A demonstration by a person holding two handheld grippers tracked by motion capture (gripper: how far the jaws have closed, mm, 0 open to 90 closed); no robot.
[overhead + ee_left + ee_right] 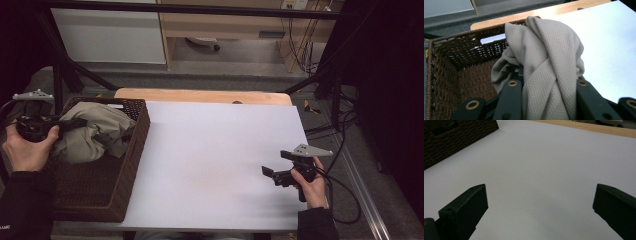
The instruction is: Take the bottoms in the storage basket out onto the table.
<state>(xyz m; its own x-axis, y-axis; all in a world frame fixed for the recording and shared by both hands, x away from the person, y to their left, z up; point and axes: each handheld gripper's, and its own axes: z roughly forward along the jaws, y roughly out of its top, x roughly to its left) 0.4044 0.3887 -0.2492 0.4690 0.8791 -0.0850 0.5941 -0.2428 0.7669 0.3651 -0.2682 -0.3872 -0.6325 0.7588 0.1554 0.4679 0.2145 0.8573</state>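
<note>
Left gripper over brown wicker basket, closed on bunched beige cloth; cloth lifted partly above basket rim, lower folds hanging inside. Basket at left edge of white bench. Left hand wrapped round gripper body, dark sleeve below. Right gripper low over bench near right edge, jaws apart, nothing between. Right hand behind it, cable trailing off bench. Wooden strip along far edge of bench.
</note>
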